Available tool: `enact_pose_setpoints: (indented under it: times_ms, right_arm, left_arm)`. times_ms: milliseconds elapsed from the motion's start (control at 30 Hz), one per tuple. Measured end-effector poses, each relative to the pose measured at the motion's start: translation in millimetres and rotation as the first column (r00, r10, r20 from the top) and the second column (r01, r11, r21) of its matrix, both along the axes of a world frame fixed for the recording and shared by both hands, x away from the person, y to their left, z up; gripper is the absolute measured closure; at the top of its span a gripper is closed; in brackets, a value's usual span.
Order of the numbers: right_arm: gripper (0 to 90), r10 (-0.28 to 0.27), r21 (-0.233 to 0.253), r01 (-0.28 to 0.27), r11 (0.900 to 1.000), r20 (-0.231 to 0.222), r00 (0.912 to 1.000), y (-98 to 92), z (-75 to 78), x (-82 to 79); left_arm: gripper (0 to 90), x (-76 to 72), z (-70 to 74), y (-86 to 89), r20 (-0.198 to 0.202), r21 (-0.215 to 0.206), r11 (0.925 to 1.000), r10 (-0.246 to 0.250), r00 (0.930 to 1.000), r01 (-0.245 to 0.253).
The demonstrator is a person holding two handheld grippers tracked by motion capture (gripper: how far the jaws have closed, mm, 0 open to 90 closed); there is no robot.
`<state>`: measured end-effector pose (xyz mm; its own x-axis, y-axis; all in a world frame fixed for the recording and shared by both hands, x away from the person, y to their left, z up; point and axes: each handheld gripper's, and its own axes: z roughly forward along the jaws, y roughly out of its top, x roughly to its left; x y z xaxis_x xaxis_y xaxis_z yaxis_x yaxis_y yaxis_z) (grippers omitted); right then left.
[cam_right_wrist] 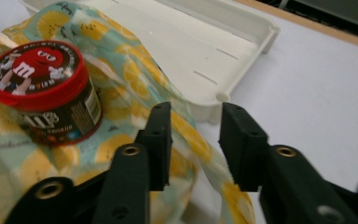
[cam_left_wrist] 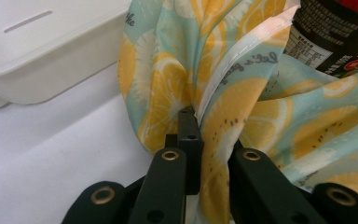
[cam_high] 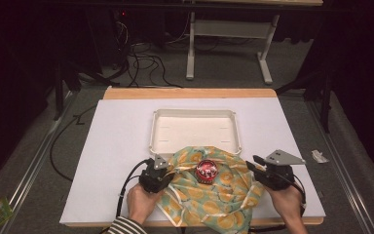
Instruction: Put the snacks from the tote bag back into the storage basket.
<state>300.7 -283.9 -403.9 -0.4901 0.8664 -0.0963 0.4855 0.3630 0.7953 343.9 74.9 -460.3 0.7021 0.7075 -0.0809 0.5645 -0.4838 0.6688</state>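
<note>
The left gripper [cam_left_wrist: 208, 140] has its fingers [cam_left_wrist: 189, 135] clenched on a bunched fold of the lemon-print cloth [cam_left_wrist: 223, 107], lifting that edge. The right gripper [cam_right_wrist: 193, 140] has its fingers [cam_right_wrist: 158, 135] spread, released, with the cloth's edge lying between and below them. On the cloth stands a red-lidded candy tub [cam_right_wrist: 44, 91]. Behind the tub, a white tray [cam_high: 195, 129] sits on the worktop [cam_high: 117, 146], the cloth overlapping its near rim.

A lemon-print cloth [cam_left_wrist: 242, 121] in teal and yellow lies rumpled, one bunched fold pinched between the left jaws, its edge under the parted right jaws. A red-lidded candy tub [cam_right_wrist: 44, 91] stands upright on it, left of the right jaws.
</note>
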Motion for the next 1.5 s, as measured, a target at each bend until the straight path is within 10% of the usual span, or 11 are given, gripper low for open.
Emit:
enact_pose_setpoints:
  times_ms: [367,667,1100,1300,1500]
  right_arm:
    - [51.2,0.046,-0.056,-0.053,0.997,-0.120,0.9917,34.0,-23.9,33.0]
    - [88.5,0.032,-0.070,-0.048,0.996,-0.207,0.9778,28.4,-49.3,37.9]
    - [89.6,-0.023,-0.091,0.003,0.996,-0.225,0.9741,14.3,-62.2,34.2]
    - [88.5,-0.021,-0.101,-0.001,0.995,-0.224,0.9744,16.4,-61.7,33.9]
    - [88.2,-0.014,-0.107,-0.010,0.994,-0.220,0.9753,19.2,-62.0,34.9]
  left_arm:
    - [86.2,0.0,0.2,-2.2,0.001,-0.002,0.9998,-0.017,0.9998,0.017]
    - [85.9,-1.2,1.0,-0.5,0.006,0.022,0.9993,-0.030,0.9995,0.030]
    - [81.8,0.8,0.8,10.2,0.018,0.057,0.9982,0.020,0.9996,-0.021]
    - [57.3,-7.6,19.2,11.9,0.074,-0.023,0.9985,0.051,0.9960,-0.049]
    - [54.4,-19.3,45.7,-5.9,0.157,-0.072,0.9971,-0.010,0.9876,0.022]
